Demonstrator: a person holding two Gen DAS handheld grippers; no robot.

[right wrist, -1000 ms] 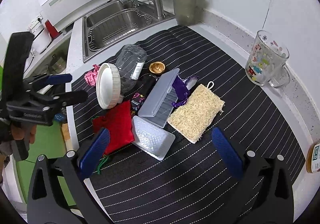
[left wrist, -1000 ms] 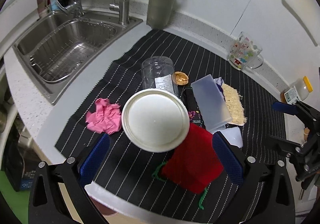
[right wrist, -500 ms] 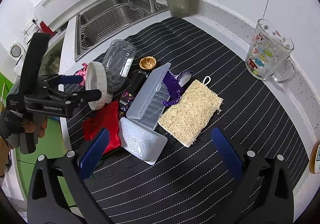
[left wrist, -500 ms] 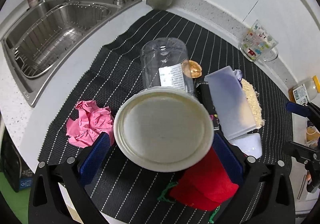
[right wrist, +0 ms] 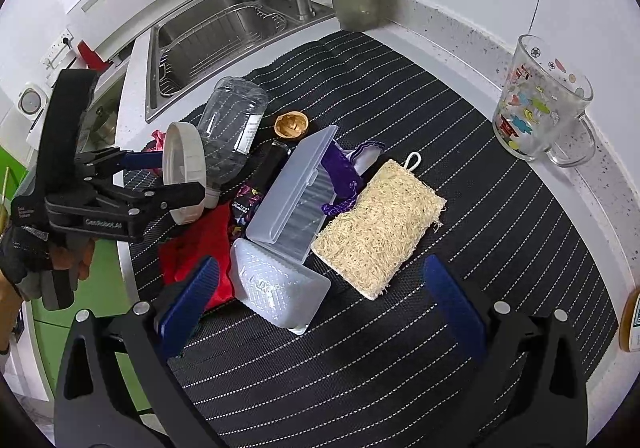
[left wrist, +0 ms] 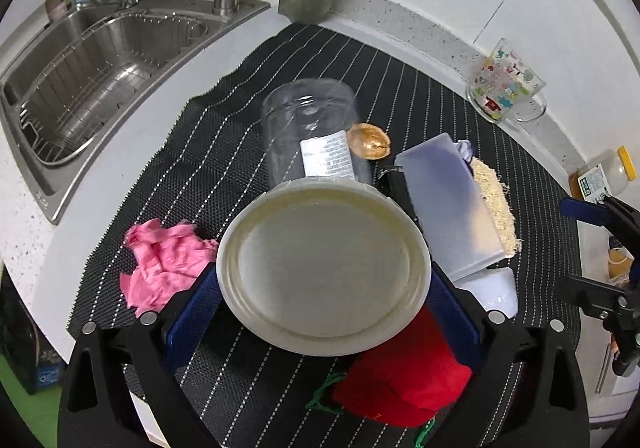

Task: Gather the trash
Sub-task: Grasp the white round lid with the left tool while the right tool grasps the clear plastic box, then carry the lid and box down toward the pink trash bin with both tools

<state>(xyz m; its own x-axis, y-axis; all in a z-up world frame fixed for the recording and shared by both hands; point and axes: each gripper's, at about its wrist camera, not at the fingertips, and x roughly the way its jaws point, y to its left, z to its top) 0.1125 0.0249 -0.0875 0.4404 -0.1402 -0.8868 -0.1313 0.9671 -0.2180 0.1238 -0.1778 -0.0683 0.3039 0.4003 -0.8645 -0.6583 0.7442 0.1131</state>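
A white bench (right wrist: pixel 496 48) beside a steel sink (right wrist: pixel 224 32) carries a black pinstriped mat (right wrist: pixel 400 328) strewn with clutter. At its left edge a gloved hand (right wrist: pixel 28 264) grips the left tool (right wrist: pixel 182 178) by its handle and points it level across the mat, its blue-padded fingers (left wrist: pixel 192 308) on either side of the white lid (left wrist: pixel 324 268) of a clear plastic jar (right wrist: pixel 232 124) lying on its side; whether they press the lid cannot be told. The right tool (right wrist: pixel 320 296) hangs spread wide above the near part of the mat, holding nothing, over a textured white tray (right wrist: pixel 276 288). Behind the tray lie a frosted plastic box (right wrist: pixel 296 192) and, to its right, a loofah pad (right wrist: pixel 380 224). A red cloth pouch (left wrist: pixel 400 380) sits under the jar lid, a crumpled pink paper (left wrist: pixel 164 260) just left of it. A walnut shell half (right wrist: pixel 291 124) rests beside the jar. A printed glass mug (right wrist: pixel 540 108) stands well apart on the right.
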